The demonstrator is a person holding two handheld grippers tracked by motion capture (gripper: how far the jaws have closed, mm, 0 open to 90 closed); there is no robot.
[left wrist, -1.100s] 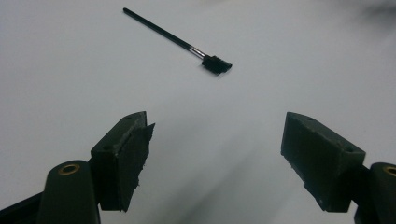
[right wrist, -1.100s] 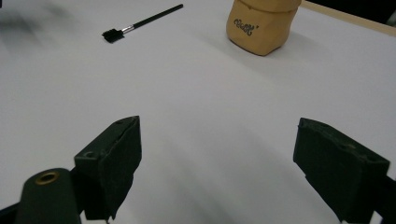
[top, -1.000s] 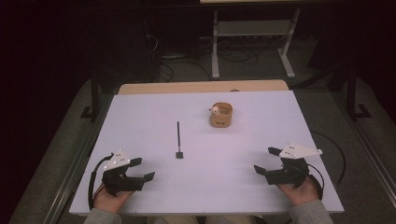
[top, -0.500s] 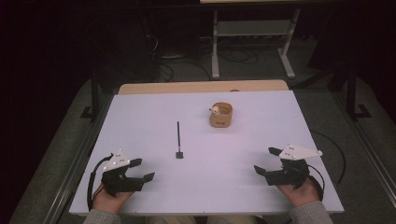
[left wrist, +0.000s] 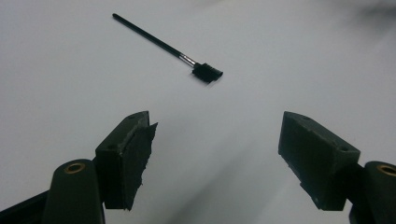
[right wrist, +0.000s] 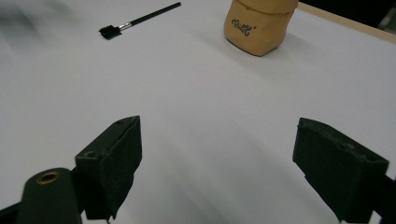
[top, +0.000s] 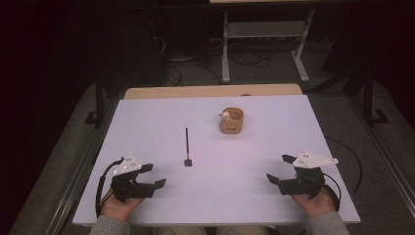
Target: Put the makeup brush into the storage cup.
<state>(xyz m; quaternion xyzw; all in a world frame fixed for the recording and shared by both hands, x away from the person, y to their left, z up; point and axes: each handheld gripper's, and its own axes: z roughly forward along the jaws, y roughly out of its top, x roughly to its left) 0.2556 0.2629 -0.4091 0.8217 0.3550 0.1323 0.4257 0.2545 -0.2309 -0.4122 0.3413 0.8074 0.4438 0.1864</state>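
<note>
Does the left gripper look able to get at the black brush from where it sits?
Probably yes. The left gripper has its jaws wide open and empty, and only bare white table lies between it and the brush, which lies flat ahead of it.

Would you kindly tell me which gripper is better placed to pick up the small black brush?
Left. The left gripper is nearer the brush, its jaws open and angled toward it; the right gripper sits farther off.
</note>
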